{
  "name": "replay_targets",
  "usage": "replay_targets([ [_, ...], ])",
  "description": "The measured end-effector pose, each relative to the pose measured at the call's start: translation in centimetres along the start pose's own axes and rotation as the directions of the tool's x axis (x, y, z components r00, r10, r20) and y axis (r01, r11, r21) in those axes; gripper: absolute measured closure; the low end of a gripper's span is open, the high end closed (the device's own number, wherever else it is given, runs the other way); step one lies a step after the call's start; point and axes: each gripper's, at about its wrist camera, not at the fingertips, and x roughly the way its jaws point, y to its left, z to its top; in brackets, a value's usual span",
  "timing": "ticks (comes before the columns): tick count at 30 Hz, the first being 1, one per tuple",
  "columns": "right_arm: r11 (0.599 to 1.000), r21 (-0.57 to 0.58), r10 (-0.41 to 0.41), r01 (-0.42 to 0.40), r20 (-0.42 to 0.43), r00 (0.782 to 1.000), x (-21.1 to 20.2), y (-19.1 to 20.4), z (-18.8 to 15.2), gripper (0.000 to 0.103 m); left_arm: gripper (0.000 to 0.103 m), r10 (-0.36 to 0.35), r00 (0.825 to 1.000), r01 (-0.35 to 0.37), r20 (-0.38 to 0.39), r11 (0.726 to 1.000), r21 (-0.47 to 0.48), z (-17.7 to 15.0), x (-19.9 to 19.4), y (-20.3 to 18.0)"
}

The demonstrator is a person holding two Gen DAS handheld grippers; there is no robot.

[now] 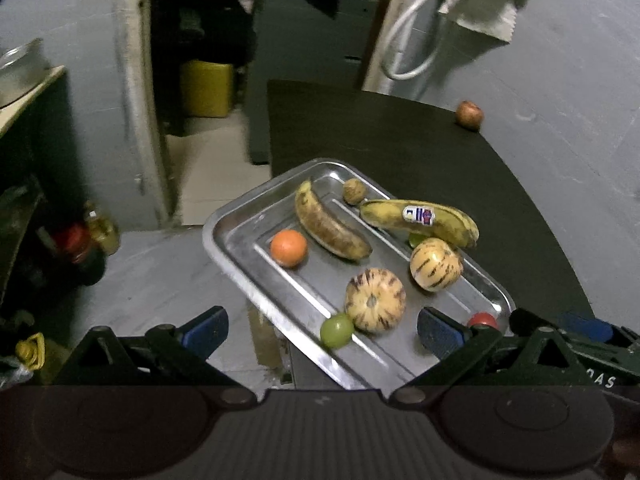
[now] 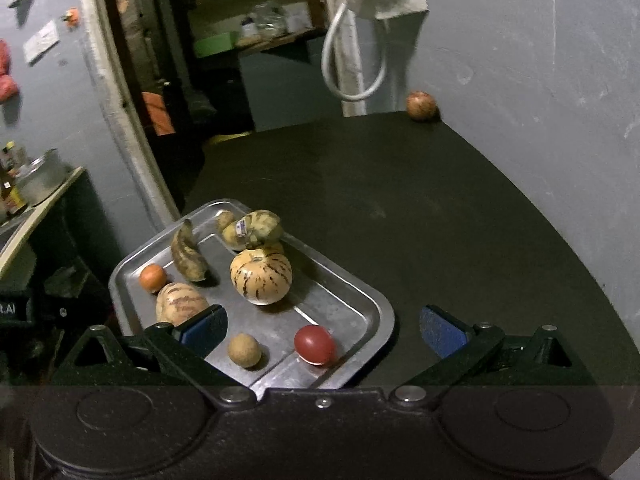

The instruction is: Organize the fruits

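A steel tray (image 1: 240,264) (image 2: 368,300) on the dark table holds two bananas (image 1: 332,222) (image 2: 188,254), two striped melons (image 1: 375,299) (image 2: 261,276), an orange (image 1: 288,247) (image 2: 152,277), a green fruit (image 1: 337,330), a red fruit (image 1: 483,319) (image 2: 315,345) and small brown fruits (image 1: 354,191) (image 2: 244,350). A reddish apple (image 1: 469,114) (image 2: 421,105) lies alone at the table's far corner by the wall. My left gripper (image 1: 322,330) hangs open over the tray's near edge. Also open, my right gripper (image 2: 323,330) hovers above the tray's near right corner. Neither holds anything.
The dark table (image 2: 400,200) stretches bare between tray and apple, bounded by a grey wall (image 2: 540,80) on the right. The tray's left part overhangs the table edge. A doorway (image 1: 208,80), a yellow container (image 1: 206,88) and a side counter with a metal pot (image 2: 40,178) lie left.
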Motion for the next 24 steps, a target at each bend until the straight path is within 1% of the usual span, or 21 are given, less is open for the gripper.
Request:
replay_targets([
  [6,0.995,-0.06,0.081,-0.081,0.006,0.997,-2.4,-2.2,-1.0,0.001,0.001,0.081,0.996,-0.078,0.03,0.995,-0.069,-3.4,-2.7,-2.3],
  [12,0.985,-0.096,0.145,-0.145,-0.008,0.989,-4.6,-4.3,-2.6,0.001,0.001,0.15,0.987,-0.142,0.055,0.982,-0.123,-7.4,-5.2,-4.8],
  [16,0.979,-0.103,0.172,-0.174,-0.025,0.985,-5.6,-5.2,-3.3,0.001,0.001,0.186,0.982,-0.179,0.038,0.973,-0.149,-9.8,-6.4,-5.9],
  [21,0.974,-0.121,0.19,-0.192,-0.028,0.981,-6.7,-5.3,-4.2,0.001,0.001,0.227,0.974,-0.221,0.021,0.964,-0.149,-11.4,-7.6,-6.6],
  [24,0.971,-0.135,0.194,-0.197,-0.034,0.98,-7.1,-5.1,-4.8,0.001,0.001,0.238,0.971,-0.235,0.009,0.961,-0.144,-12.2,-8.1,-6.5],
])
